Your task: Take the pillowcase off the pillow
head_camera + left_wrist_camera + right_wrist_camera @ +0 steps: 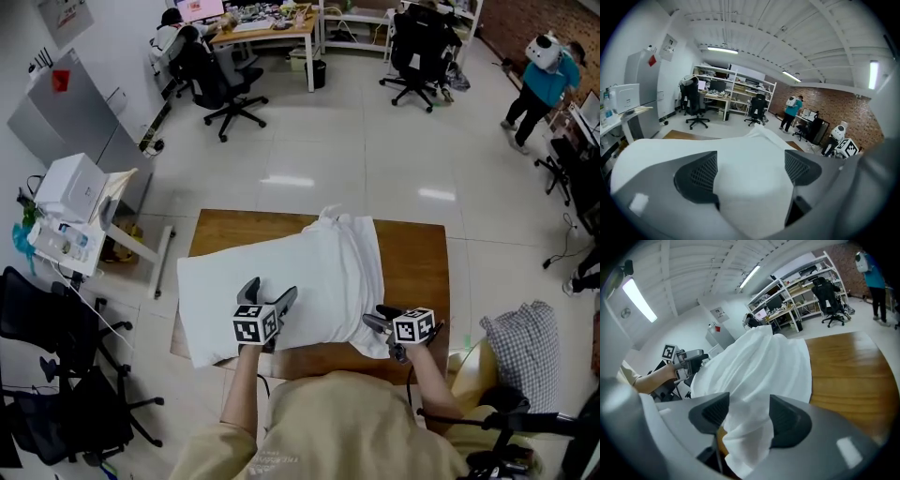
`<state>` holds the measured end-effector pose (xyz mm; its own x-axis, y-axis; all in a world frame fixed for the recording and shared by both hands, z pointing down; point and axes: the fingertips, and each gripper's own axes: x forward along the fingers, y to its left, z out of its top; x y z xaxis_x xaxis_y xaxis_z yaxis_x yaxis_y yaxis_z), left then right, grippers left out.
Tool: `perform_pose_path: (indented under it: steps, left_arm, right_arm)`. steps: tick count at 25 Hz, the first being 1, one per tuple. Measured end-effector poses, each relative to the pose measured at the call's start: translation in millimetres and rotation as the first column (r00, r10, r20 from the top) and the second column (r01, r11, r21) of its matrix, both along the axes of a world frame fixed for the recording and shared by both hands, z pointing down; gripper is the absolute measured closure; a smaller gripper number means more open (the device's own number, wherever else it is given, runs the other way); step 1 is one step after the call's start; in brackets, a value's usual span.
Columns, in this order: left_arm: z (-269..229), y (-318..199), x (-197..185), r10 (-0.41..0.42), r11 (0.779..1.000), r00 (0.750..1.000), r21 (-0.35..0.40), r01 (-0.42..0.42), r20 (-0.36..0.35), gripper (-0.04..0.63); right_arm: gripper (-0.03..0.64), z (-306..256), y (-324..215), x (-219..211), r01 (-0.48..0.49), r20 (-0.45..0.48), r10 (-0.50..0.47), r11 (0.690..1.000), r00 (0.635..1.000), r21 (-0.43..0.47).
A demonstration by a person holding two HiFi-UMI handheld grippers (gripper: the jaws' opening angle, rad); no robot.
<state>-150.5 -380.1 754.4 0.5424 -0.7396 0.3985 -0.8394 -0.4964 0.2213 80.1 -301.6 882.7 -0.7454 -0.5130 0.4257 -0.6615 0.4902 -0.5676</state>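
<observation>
pillowcase (pixel 352 251): bunched up, maybe half off the pillow (pixel 230 286)
left gripper (pixel 270 292): jaws wide apart
right gripper (pixel 377 320): jaws clamped on pillowcase

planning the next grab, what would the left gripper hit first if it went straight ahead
Almost certainly the white pillow, already bulging between the left gripper's open jaws.
</observation>
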Motion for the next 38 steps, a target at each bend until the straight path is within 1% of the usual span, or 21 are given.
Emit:
perform_pose_path:
  steps: [3,7,9,11,12,14,17,20,22,23,24,25,26,28,30,32,33,34,35,36,38]
  left_arm:
    - [6,-8,25,0.019,1.000,1.000,0.024,-0.019,0.002,0.143]
    - [17,-30,22,-0.083,0.991,0.996,0.104,0.080,0.027,0.143]
    - [28,-36,19,-0.128,0.983,0.990,0.140,0.119,0.054,0.143]
    - [39,-38,18,-0.143,0.979,0.986,0.157,0.128,0.084,0.146]
    - [43,-38,17,-0.143,0.979,0.985,0.157,0.127,0.096,0.147]
    - [46,-39,17,-0.140,0.980,0.985,0.152,0.124,0.101,0.153]
    - [45,-40,23,-0.133,0.983,0.987,0.138,0.120,0.085,0.163]
    - [49,-44,23,-0.115,0.988,0.991,0.107,0.107,0.068,0.164]
    - [50,-46,19,-0.124,0.988,0.991,0.096,0.119,0.054,0.171]
    - [51,-47,16,-0.132,0.988,0.990,0.093,0.127,0.048,0.178]
    - [52,-48,13,-0.137,0.987,0.990,0.090,0.133,0.043,0.178]
    - [54,-49,10,-0.137,0.987,0.990,0.086,0.133,0.038,0.178]
    - [54,-51,5,-0.133,0.988,0.990,0.082,0.130,0.033,0.181]
    - [52,-53,-2,-0.127,0.989,0.992,0.083,0.124,0.027,0.184]
    - [47,-54,-3,-0.128,0.988,0.991,0.088,0.125,0.027,0.184]
    - [46,-50,4,-0.128,0.988,0.991,0.088,0.125,0.032,0.184]
    - [46,-47,9,-0.125,0.989,0.992,0.087,0.122,0.035,0.184]
    - [46,-46,14,-0.120,0.990,0.992,0.085,0.116,0.037,0.184]
    - [47,-44,19,-0.112,0.991,0.993,0.083,0.109,0.041,0.184]
    - [49,-42,22,-0.105,0.992,0.993,0.081,0.101,0.046,0.184]
    - [54,-38,25,-0.096,0.993,0.994,0.079,0.091,0.058,0.184]
  right_arm:
    - [0.344,-13,11,-13,0.034,-0.009,-0.033,0.999,0.999,0.021]
    - [0.345,-22,17,-37,0.066,-0.056,-0.063,0.996,0.996,0.065]
    - [0.359,-11,15,-42,0.075,-0.117,-0.068,0.996,0.991,0.053]
    - [0.363,5,13,-45,0.094,-0.202,-0.087,0.995,0.976,0.025]
    - [0.383,10,12,-46,0.102,-0.240,-0.095,0.995,0.966,0.017]
    - [0.456,15,10,-42,0.104,-0.286,-0.095,0.995,0.953,0.014]
    - [0.523,20,13,-20,0.086,-0.328,-0.079,0.996,0.942,0.007]
    - [0.555,31,23,4,0.080,-0.394,-0.078,0.997,0.916,-0.012]
    - [0.578,43,28,31,0.056,-0.474,-0.059,0.998,0.878,-0.021]
    - [0.612,53,30,54,0.028,-0.536,-0.036,0.999,0.844,-0.024]
    - [0.612,64,30,81,-0.012,-0.585,-0.003,1.000,0.811,-0.022]
    - [0.613,71,30,104,-0.057,-0.593,0.036,0.998,0.805,-0.018]
    - [0.612,70,28,118,-0.096,-0.552,0.071,0.995,0.831,-0.015]
    - [0.612,51,22,119,-0.119,-0.434,0.101,0.993,0.895,-0.014]
    - [0.611,31,14,109,-0.100,-0.412,0.093,0.995,0.906,0.003]
    - [0.594,1,4,102,-0.117,-0.384,0.130,0.992,0.914,0.057]
    - [0.480,-19,-4,101,-0.140,-0.352,0.170,0.984,0.920,0.109]
    - [0.321,-40,-14,102,-0.161,-0.324,0.211,0.972,0.922,0.173]
    - [0.276,-58,-25,103,-0.172,-0.300,0.237,0.958,0.924,0.229]
    - [0.276,-72,-37,100,-0.165,-0.277,0.238,0.951,0.931,0.263]
    - [0.292,-87,-68,79,-0.123,-0.210,0.181,0.957,0.961,0.262]
